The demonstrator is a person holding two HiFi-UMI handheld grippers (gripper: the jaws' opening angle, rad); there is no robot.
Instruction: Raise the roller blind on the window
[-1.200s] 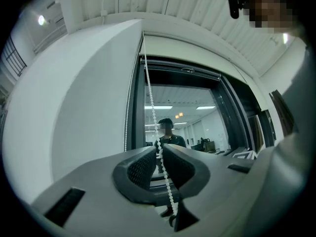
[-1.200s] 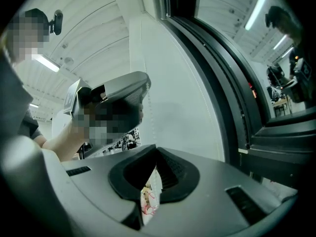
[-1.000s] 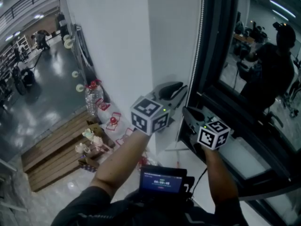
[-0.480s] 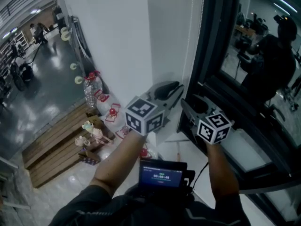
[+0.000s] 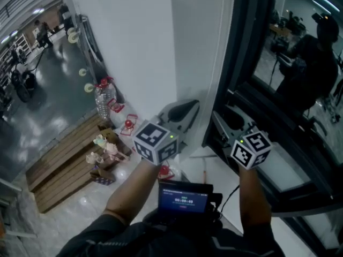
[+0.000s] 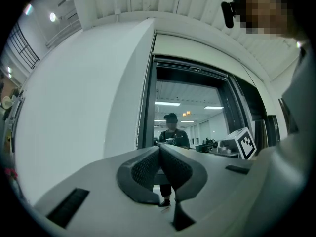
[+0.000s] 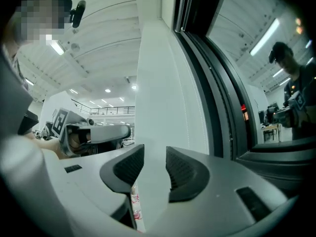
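White chain (image 6: 140, 107) hangs along the window frame (image 6: 147, 98), beside the left gripper (image 6: 159, 152). Its jaws have just closed; whether they pinch it I cannot tell. Right gripper (image 7: 154, 154) jaws have just opened wide, holding nothing.

I can't tell if my left claw (image 6: 159, 154) pinches the thin bead chain (image 6: 140, 113). The floor clutter (image 5: 106, 155) is too small to name.

The left gripper (image 6: 159, 151) was smooth, dull grey plastic, and its dark pads (image 6: 144, 170) looked bumpy and rubbery. Left of it the white wall (image 6: 79, 122) was smooth and dull. Ahead, the window glass (image 6: 190, 117) was shiny like a mirror
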